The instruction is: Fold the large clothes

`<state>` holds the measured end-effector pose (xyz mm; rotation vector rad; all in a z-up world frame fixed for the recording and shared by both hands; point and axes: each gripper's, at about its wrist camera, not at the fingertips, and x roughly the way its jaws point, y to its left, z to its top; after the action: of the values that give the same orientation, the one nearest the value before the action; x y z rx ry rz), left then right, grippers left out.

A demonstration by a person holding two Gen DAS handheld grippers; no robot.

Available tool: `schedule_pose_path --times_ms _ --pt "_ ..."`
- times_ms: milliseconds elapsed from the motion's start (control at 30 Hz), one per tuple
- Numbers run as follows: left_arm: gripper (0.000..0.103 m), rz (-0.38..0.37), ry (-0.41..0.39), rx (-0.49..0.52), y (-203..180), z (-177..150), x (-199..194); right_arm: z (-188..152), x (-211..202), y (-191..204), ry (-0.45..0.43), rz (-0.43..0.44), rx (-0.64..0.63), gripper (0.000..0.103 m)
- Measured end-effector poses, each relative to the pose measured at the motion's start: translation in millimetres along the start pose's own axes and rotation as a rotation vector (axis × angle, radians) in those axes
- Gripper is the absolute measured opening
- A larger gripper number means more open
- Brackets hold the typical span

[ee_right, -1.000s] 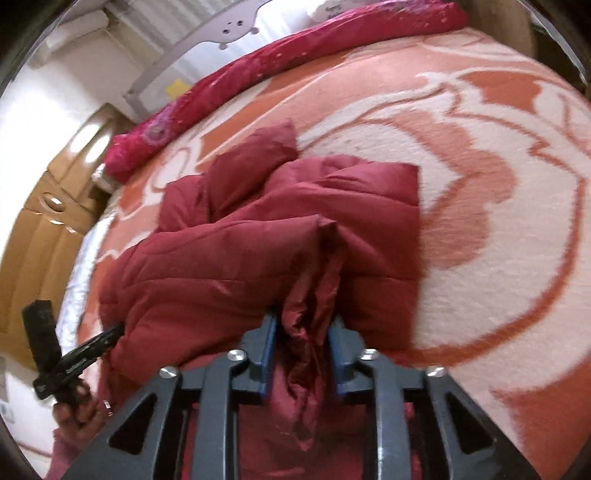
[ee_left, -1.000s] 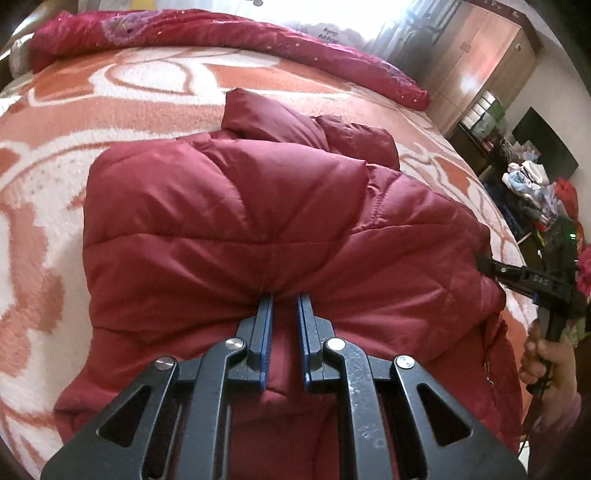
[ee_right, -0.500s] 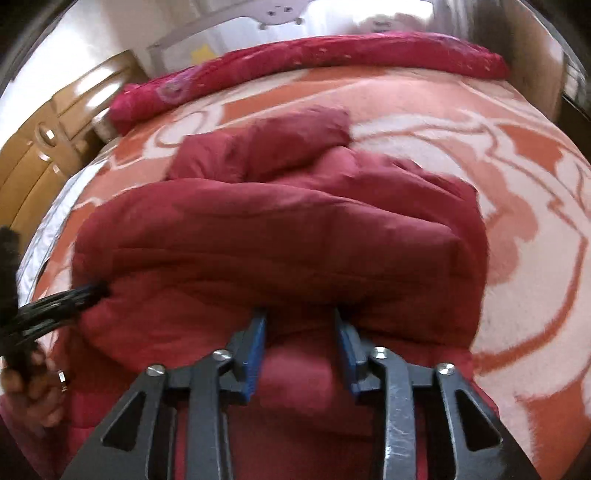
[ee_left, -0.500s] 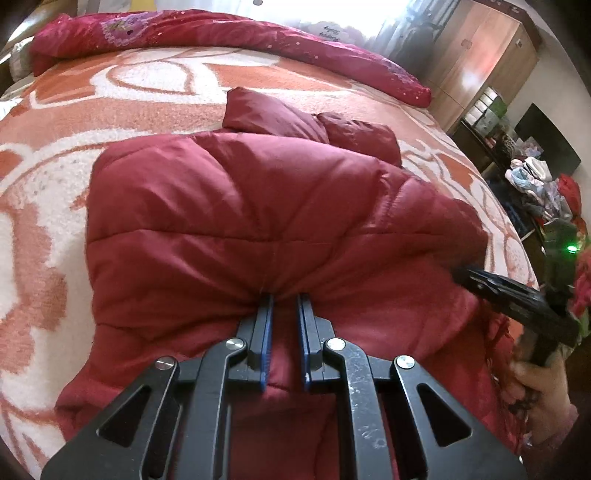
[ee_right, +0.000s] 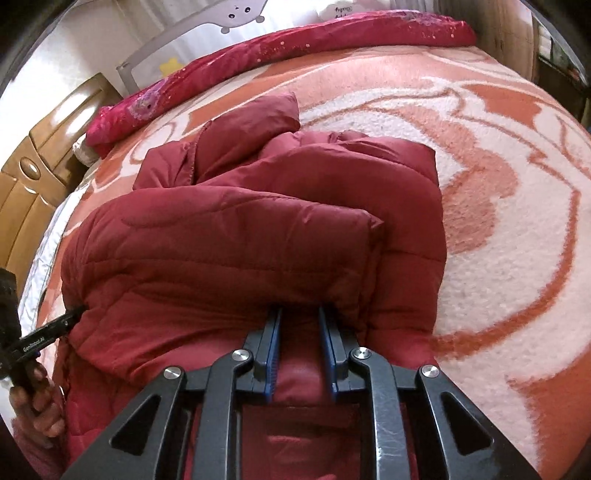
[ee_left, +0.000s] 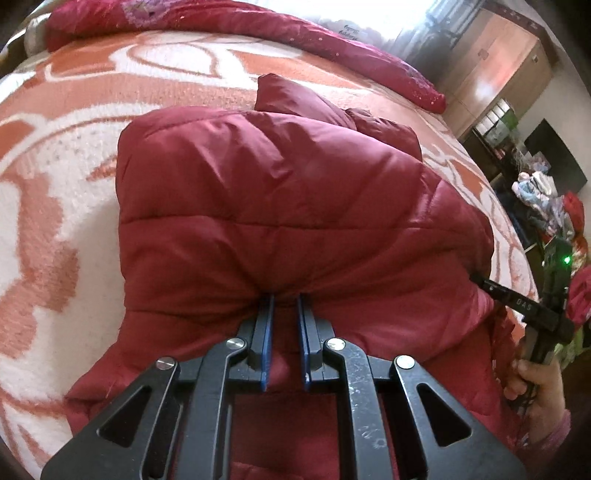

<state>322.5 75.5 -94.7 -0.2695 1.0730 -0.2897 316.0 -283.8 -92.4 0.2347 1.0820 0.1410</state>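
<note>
Now jacket (ee_left: 280,206) fabric sits pinched between both grippers' jaws, right closing.

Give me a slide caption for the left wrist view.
Left gripper pinching a fold of the dark red puffer jacket on the orange patterned blanket.

The jacket (ee_left: 295,206) lies folded over itself on the bed (ee_left: 74,177), near its front edge. A rolled quilt (ee_left: 280,33) lies along the bed's far edge, behind the jacket. The left tool (ee_left: 284,306) and right tool (ee_right: 299,317) sit at the jacket's near fold, left and right.
</note>
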Motion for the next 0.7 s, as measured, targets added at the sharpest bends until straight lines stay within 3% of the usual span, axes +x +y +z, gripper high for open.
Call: schedule_pose_path --times_ms 167,300,700 --pt "0.01 -0.002 0.002 -0.002 3.6 -0.9 2.2 -3.3 -27.9 16.6 -0.066 -0.041 -0.054 0.026" --pt "0.01 0.02 -0.002 0.013 -2.0 -2.0 0.8 -7.7 -4.0 15.9 0.002 -0.074 -0.102 0.026" --pt "0.01 0.016 -0.001 -0.02 4.5 -9.5 -22.4 -5.4 2.3 5.2 0.011 -0.03 -0.071 0.026"
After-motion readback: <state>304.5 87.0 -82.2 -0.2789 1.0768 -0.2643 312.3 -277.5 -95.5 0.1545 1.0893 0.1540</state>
